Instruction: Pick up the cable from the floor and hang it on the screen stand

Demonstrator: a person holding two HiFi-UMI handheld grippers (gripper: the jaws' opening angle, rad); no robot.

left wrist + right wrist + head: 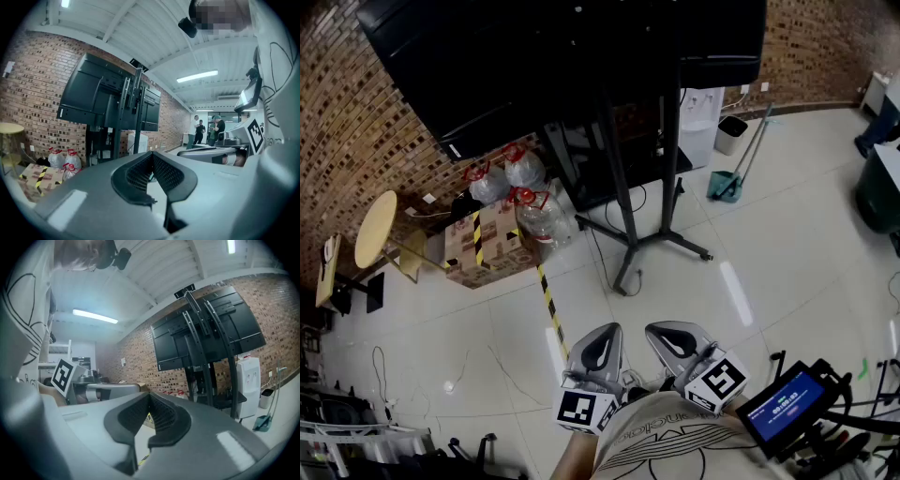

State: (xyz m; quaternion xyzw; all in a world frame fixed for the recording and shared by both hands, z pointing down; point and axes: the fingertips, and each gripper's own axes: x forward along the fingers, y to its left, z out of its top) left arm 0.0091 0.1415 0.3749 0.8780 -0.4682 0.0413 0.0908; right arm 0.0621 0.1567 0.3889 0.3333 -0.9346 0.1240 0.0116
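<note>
2 grippers side by side, left gripper [604, 334] jaws closed and empty, right gripper [667, 334] jaws closed and empty, facing screen stand [620, 178] on tiled floor [703, 314]

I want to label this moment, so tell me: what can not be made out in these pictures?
- The cable: the head view shows only thin dark lines near the screen stand; too thin to tell which is meant.
- The screen: its top is cut by the head view's upper edge.
- The stand's foot: in both tool views the shut left tool and right tool hide it.
</note>
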